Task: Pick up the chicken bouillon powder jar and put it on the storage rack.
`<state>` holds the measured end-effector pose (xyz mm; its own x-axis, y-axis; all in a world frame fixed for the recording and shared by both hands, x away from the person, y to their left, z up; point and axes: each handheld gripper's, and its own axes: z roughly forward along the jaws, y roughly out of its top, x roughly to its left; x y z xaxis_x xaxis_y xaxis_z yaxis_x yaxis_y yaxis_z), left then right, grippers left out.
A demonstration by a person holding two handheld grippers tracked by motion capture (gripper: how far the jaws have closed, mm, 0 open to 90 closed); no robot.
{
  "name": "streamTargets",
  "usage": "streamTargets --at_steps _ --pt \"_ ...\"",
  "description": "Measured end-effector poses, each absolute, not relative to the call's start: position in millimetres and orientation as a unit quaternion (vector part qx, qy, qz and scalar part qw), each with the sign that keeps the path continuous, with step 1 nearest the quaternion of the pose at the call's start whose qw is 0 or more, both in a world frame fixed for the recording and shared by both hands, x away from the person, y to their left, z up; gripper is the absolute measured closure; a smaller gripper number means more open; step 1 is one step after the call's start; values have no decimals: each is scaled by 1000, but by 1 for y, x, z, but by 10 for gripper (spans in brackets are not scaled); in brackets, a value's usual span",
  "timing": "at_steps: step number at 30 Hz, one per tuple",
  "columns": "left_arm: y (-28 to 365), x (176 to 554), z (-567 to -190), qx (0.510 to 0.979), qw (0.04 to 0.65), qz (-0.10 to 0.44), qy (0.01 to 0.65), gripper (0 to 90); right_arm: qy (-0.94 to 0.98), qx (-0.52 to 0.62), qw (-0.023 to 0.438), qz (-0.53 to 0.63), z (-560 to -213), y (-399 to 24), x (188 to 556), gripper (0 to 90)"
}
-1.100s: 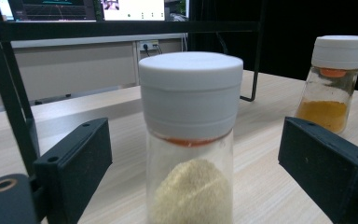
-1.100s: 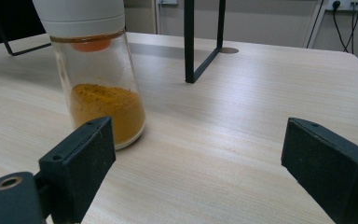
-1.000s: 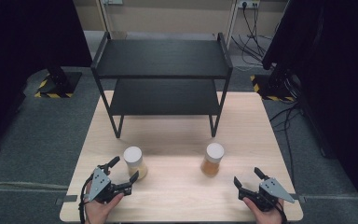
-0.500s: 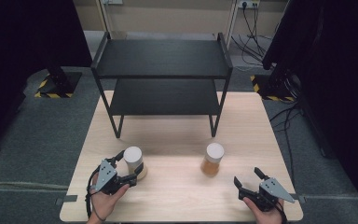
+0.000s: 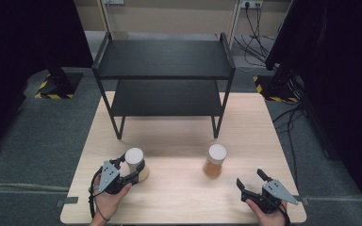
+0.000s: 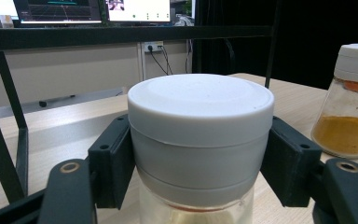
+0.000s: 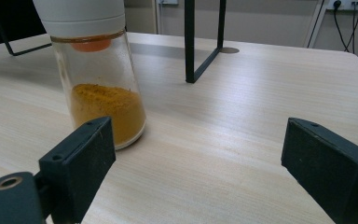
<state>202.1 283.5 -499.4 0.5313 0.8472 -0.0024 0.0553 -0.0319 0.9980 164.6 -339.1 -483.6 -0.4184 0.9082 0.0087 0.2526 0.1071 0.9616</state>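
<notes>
the pale-filled jar [image 5: 136,164] stands upright on the worktop [image 5: 179,197] at about seven o'clock of its surface, near the front edge. its white cap [image 6: 200,109] sits between the two pads of the left claw [image 5: 126,170], which press against the cap's sides in the left gripper view, one pad at nine o'clock and the other at three o'clock. so the left claw is clamped on the jar at cap height, though the jar's base looks to be resting on the wood; it does not seem lifted yet.

the second jar, the orange spice jar [image 5: 215,161], stands upright at about three o'clock from the first, well apart from it. the right claw [image 5: 253,181] waits at roughly five o'clock from that jar, jaws spread wide and holding nothing; in the right gripper view the spice jar [image 7: 97,79] lies ahead and to the side of the gap, not between the pads.

at twelve o'clock, toward the back of the worktop, stands the black two-level shelf [image 5: 164,77], both levels bare.

as a judgement: the work appears to be at its start. one grasp is made, no jar has left the worktop. if the shelf is the goal, lifting and placing both jars remain, and the right claw must first close in on the spice jar.
</notes>
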Motion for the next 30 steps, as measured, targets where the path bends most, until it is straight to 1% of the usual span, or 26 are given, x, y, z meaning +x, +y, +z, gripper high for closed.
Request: streamTargets --at_steps 17,21,30 --pt "286 202 -486 647 581 328 369 338 670 434 322 509 -483 -339 165 102" --pt "286 199 -482 639 587 332 370 338 670 434 322 509 -483 -339 165 102" --pt "285 192 -458 621 600 352 361 338 670 434 322 508 -483 -339 165 102"
